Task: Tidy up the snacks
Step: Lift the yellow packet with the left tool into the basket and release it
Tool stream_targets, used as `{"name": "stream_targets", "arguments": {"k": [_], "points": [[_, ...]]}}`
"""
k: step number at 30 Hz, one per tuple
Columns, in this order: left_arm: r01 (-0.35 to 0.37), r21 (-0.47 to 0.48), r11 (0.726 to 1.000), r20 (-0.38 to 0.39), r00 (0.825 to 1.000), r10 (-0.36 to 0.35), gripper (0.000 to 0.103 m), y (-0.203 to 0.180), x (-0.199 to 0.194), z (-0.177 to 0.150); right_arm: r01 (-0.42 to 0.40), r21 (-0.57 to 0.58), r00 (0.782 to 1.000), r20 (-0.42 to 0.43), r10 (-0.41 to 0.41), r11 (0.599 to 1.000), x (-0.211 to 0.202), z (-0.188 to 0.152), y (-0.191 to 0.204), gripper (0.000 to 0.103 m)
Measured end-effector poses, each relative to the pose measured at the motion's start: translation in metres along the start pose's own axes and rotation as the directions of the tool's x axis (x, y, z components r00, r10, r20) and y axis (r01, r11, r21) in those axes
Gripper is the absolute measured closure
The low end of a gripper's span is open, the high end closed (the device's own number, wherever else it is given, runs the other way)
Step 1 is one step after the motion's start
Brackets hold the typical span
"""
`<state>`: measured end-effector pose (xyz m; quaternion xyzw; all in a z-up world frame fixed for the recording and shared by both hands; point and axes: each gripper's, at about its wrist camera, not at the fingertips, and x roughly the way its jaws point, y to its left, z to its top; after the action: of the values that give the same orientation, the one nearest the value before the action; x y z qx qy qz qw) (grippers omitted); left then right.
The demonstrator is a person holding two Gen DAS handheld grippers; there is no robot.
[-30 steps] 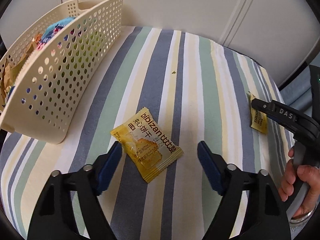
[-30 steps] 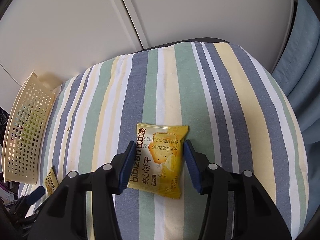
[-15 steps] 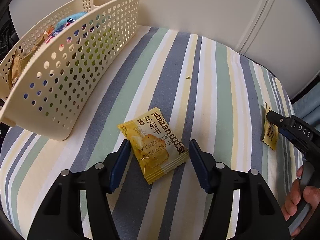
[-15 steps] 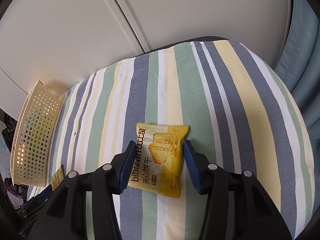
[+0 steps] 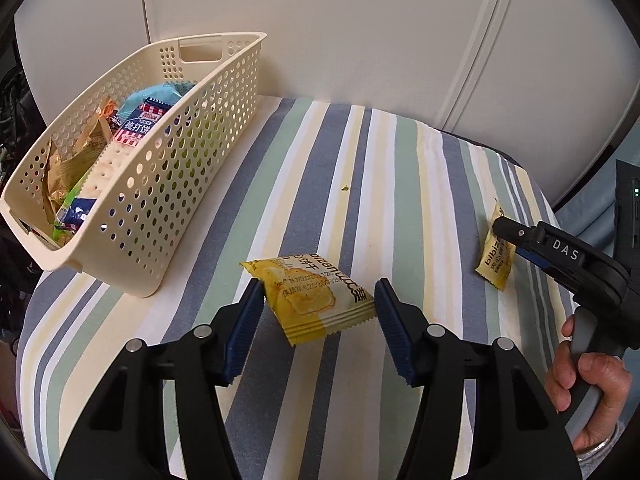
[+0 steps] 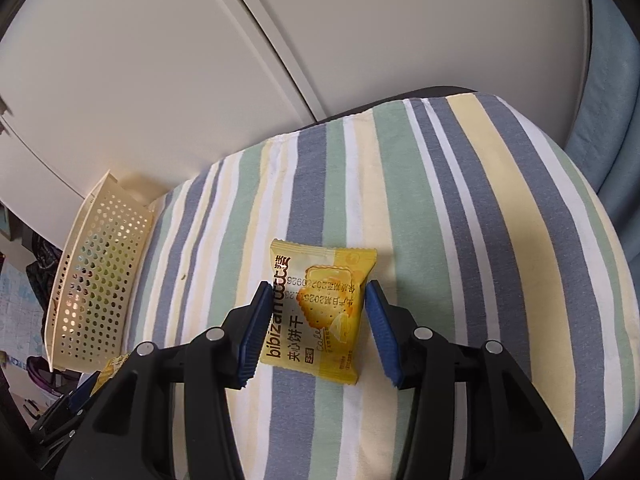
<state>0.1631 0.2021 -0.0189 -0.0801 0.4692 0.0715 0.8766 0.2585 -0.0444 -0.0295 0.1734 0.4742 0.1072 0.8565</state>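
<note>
Tongs, left: jaws parted wide, one ribbed blue pad touching the near corner of a yellow biscuit packet, the other pad standing clear of it. Close squarely across the packet's middle, not the crimped seal, and grip lightly; the wafer inside probably crushes easily.

Tongs, right: jaws narrowed to straddle a second yellow packet, pads just beside its edges, firm contact uncertain. Finish closing before you lift.

Packets: glossy film, flat and pillow-shaped, serrated ends; likely slippery, so keep each level between the pads.

Basket: cream perforated plastic, long, curved wall, cut-out handle, ahead and left of your left tongs, already holding assorted wrappers. Carry each packet over the rim and release low.

Cloth: soft woven stripes, blue, green, yellow, white, beneath both tongs.
</note>
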Motion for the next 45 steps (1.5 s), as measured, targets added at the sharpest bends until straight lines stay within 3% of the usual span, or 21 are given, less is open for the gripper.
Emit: {"name": "stream_targets", "arguments": {"k": [13, 24, 33, 41, 43, 45], "points": [[0.036, -0.005, 0.999, 0.12, 0.992, -0.035, 0.044, 0.009, -0.054, 0.02, -0.07, -0.023, 0.997, 0.014, 0.07, 0.997, -0.006, -0.001, 0.009, 0.055], [0.01, -0.097, 0.995, 0.214, 0.977, 0.011, 0.044, 0.072, -0.094, 0.048, -0.066, -0.047, 0.998, 0.01, 0.066, 0.997, -0.006, -0.003, 0.014, 0.055], [-0.029, -0.164, 0.986, 0.225, 0.972, 0.066, 0.044, 0.123, -0.094, 0.06, -0.057, -0.058, 0.998, -0.005, 0.057, 0.997, 0.001, -0.005, 0.017, 0.055], [-0.025, -0.217, 0.976, 0.177, 0.982, 0.064, 0.044, 0.156, -0.071, 0.059, -0.057, -0.055, 0.998, -0.012, 0.056, 0.997, 0.002, -0.006, 0.018, 0.055], [-0.011, -0.243, 0.97, 0.164, 0.985, 0.053, 0.032, 0.163, -0.067, 0.058, -0.056, -0.048, 0.998, -0.016, 0.055, 0.997, 0.003, -0.006, 0.017, 0.055], [-0.015, -0.258, 0.966, 0.163, 0.985, 0.059, 0.03, 0.169, -0.065, 0.057, -0.055, -0.043, 0.998, -0.021, 0.055, 0.998, 0.004, -0.006, 0.017, 0.055]]}}
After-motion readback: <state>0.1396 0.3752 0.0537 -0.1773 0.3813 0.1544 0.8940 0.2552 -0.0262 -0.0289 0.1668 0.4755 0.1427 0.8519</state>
